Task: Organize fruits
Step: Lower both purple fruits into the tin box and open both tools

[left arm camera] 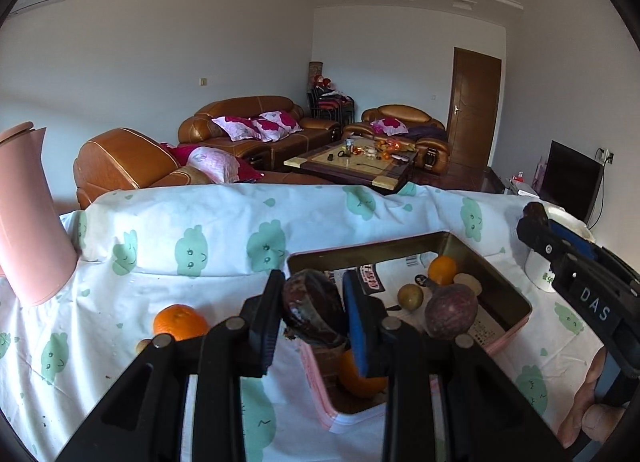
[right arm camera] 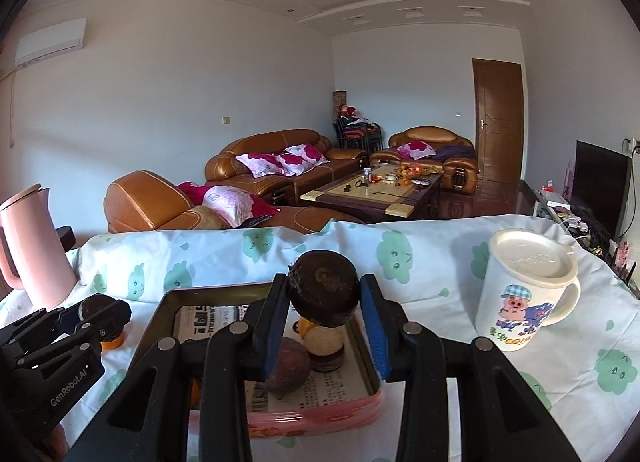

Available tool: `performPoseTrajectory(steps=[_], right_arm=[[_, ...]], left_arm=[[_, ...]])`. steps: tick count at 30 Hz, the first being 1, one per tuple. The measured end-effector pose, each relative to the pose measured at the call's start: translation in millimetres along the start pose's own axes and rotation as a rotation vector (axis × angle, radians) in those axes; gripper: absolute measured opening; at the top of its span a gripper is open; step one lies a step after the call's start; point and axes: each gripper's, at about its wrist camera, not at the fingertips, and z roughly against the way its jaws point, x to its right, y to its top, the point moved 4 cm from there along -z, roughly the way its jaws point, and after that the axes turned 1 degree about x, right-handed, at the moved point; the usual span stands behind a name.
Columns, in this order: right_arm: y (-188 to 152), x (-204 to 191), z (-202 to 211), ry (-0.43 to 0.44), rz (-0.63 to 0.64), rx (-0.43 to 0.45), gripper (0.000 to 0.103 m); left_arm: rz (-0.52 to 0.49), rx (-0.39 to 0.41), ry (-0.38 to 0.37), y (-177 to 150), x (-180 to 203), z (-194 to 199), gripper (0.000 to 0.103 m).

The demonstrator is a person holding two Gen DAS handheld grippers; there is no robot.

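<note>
Dark, wrinkled purple-brown round fruit sits clamped in each of my grippers: the left gripper (left arm camera: 310, 316) holds one (left arm camera: 312, 312) and the right gripper (right arm camera: 326, 312) holds another (right arm camera: 324, 292). The pink-rimmed rectangular metal tin (left arm camera: 506, 336), lined with newspaper, lies directly below and ahead of both, its long axis running away from me. My right fruit hangs over the tin's middle, my left over its near corner, so I judge the right hand better placed to lower first
</note>
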Motion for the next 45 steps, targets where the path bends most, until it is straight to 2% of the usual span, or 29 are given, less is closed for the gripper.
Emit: performPoseTrajectory(steps=[9,18,25,31,33,34,35,36,37,38,41,45], right_arm=[[-0.6,11.2,-23.0,-0.03,-0.009,-0.031,0.038],[-8.1,6.2,-51.4,-0.009,0.012,-0.092,0.038],[-8.9,0.2,-68.5,0.061,0.003,-0.14,0.038],[-11.7,-8.8,-72.7,0.179,0.007,-0.165,0.039],[-11.9,-10.4,-71.7,0.196,0.007,-0.162,0.041],[-11.7,-9.9,-70.5,0.201,0.0,-0.155,0.046],[-11.3,-8.8,-69.0,0.202,-0.009,-0.146,0.056],[-10.6,-7.6,-67.4,0.202,-0.017,-0.136,0.062],[-10.0,-6.5,-65.4,0.201,-0.026,-0.125,0.069],[-9.4,-5.6,-64.0,0.2,-0.034,-0.11,0.071],[-6.7,-0.7,-57.2,0.177,-0.057,-0.069,0.071],[-5.0,6.1,-53.9,0.148,-0.091,-0.059,0.072]], left_arm=[[-0.029,-0.032,-0.034,3.9,36.9,-30.7,0.031],[-0.042,-0.088,0.02,0.4,44.8,-55.1,0.031],[-0.025,-0.131,0.035,-2.0,41.7,-64.2,0.031],[-0.024,-0.124,0.044,-1.2,41.5,-63.2,0.033],[-0.029,-0.109,0.049,-1.6,42.4,-60.7,0.041],[-0.033,-0.099,0.053,-1.6,43.0,-59.1,0.053],[-0.04,-0.087,0.061,-1.5,44.1,-56.9,0.068],[-0.047,-0.072,0.07,-1.1,45.0,-54.3,0.076],[-0.054,-0.052,0.08,-0.8,46.3,-50.3,0.089],[-0.06,-0.029,0.086,0.4,46.6,-46.4,0.098],[-0.078,0.021,0.101,2.3,48.3,-35.0,0.103],[-0.083,0.013,0.108,1.2,46.6,-30.4,0.103]])
